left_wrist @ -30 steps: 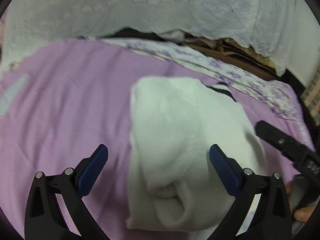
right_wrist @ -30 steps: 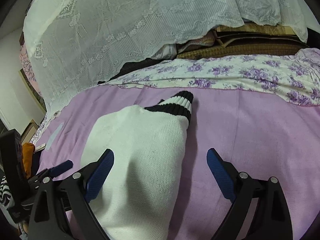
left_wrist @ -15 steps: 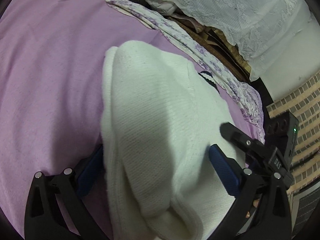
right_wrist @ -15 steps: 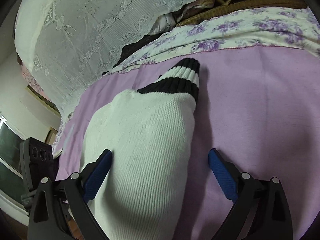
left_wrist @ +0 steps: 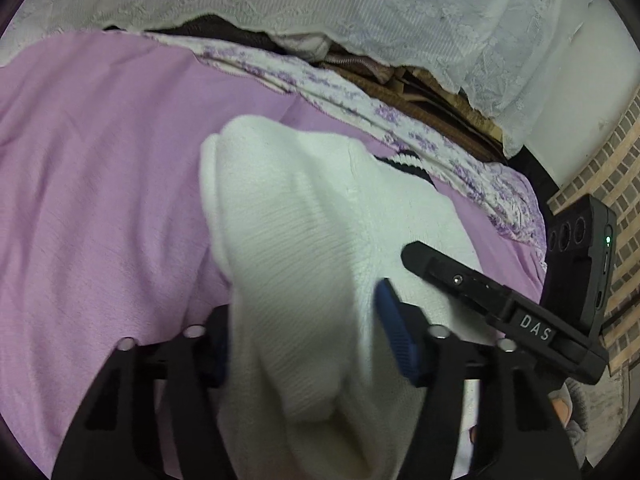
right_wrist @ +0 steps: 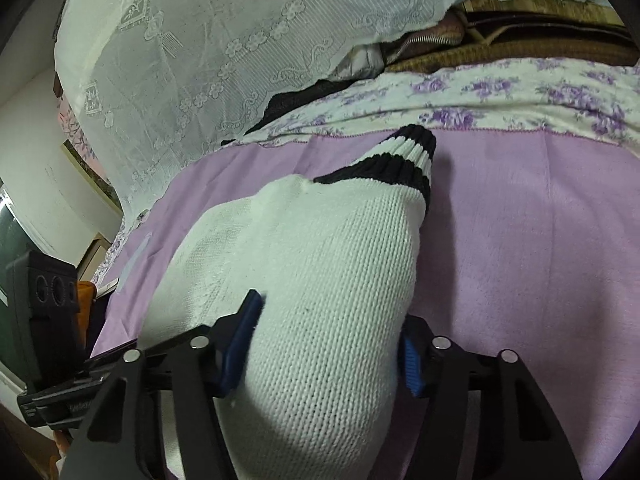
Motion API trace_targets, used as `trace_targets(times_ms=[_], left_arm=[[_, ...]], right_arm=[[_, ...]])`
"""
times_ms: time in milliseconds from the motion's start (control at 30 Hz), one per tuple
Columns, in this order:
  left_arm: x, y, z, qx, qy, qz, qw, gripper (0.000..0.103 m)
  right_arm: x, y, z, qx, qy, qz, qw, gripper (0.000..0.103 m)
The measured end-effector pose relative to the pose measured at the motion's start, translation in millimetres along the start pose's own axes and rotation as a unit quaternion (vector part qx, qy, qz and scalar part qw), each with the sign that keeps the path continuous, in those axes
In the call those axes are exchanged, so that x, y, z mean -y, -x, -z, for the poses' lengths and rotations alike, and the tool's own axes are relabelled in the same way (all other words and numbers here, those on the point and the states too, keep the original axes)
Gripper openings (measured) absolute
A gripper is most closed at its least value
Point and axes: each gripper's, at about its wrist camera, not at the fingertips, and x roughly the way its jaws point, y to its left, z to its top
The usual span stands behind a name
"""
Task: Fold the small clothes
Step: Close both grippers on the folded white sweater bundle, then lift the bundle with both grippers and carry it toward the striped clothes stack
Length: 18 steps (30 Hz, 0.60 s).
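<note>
Open lilac bed cover [right_wrist: 540,240] spreads around the white knitted garment with black-striped cuff [right_wrist: 320,280]. Left claw [left_wrist: 308,332] and right claw [right_wrist: 324,344] are both closing, pinching its near edge.

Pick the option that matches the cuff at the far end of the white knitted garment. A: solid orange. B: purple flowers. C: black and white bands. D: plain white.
C: in the right wrist view the ribbed cuff of the white knitted garment shows black bands with a white band between them, lying on the pink blanket.
</note>
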Motion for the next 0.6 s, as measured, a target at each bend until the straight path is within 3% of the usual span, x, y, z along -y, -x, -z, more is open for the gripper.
trace_targets(times_ms=[300,600], left_arm=[[2,30,5,0.024,0.006,0.013,0.9996,0.038],[-13,108,19,0.074,0.004,-0.04,0.9965,0.038]], right_arm=[[-13,24,-3,0.024,-0.013,-0.029,0.999,0.051],[-77,34,-1,0.02,0.005,-0.1,0.995,0.05]])
